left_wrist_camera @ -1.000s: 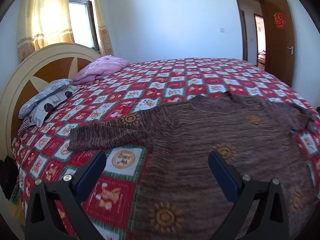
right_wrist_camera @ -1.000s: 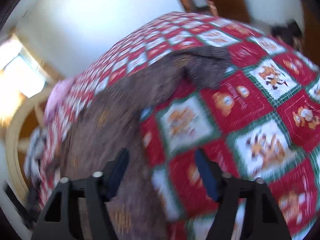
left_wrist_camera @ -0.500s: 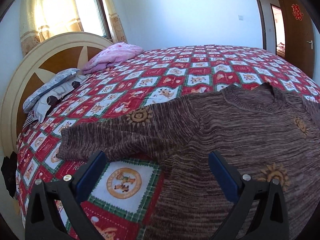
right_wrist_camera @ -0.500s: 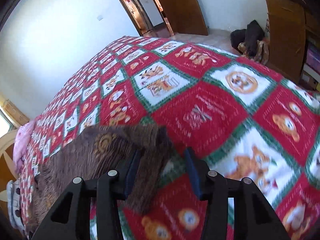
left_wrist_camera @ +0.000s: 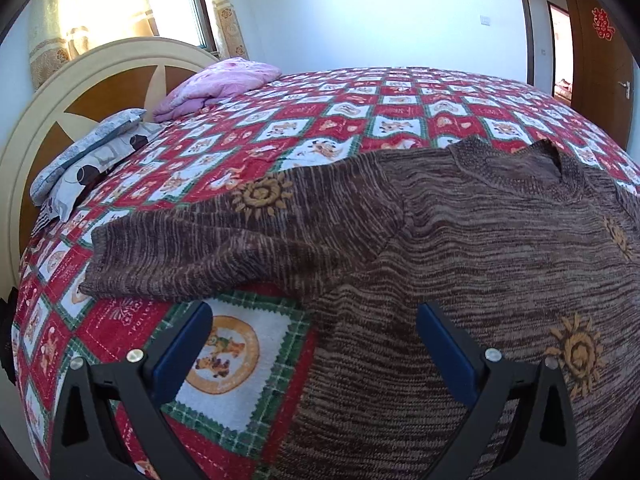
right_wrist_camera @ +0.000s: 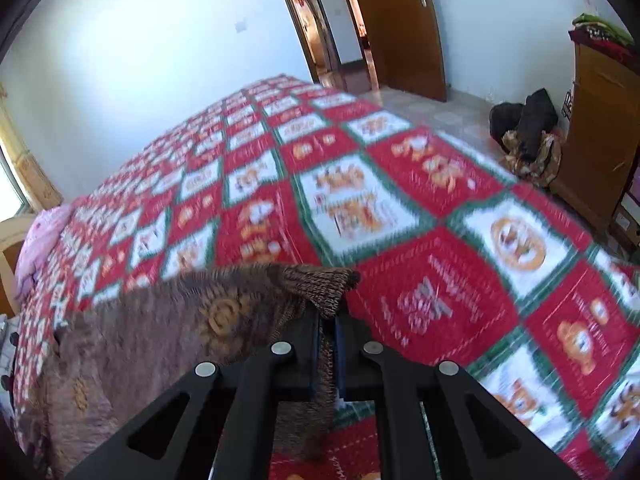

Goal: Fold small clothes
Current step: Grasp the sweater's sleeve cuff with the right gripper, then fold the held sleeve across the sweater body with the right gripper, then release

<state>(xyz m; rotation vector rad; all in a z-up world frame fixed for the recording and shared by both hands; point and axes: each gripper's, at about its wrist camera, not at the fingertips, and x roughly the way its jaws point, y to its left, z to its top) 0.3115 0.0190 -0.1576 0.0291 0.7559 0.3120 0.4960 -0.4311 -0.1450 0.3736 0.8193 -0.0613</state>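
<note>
A brown knit sweater point(left_wrist_camera: 460, 248) with orange sun motifs lies spread on the red patchwork bedspread point(left_wrist_camera: 360, 116). Its left sleeve point(left_wrist_camera: 224, 240) stretches toward the headboard. My left gripper point(left_wrist_camera: 314, 336) is open and empty, low over the sweater's side just below the armpit. My right gripper point(right_wrist_camera: 328, 336) is shut on the cuff of the sweater's other sleeve point(right_wrist_camera: 320, 284) and holds it lifted above the bedspread point(right_wrist_camera: 420, 216); the rest of the sweater point(right_wrist_camera: 140, 336) trails off to the left.
A pink folded blanket point(left_wrist_camera: 216, 88) and patterned pillows point(left_wrist_camera: 88, 152) lie by the cream headboard point(left_wrist_camera: 80, 76). A wooden door point(right_wrist_camera: 396, 28), a wooden cabinet point(right_wrist_camera: 596, 136) and dark bags point(right_wrist_camera: 524, 128) on the floor stand beyond the bed's foot.
My right gripper has closed on the sleeve cuff and lifted it. My left gripper has moved closer and lower toward the sweater's left sleeve and side, still open.
</note>
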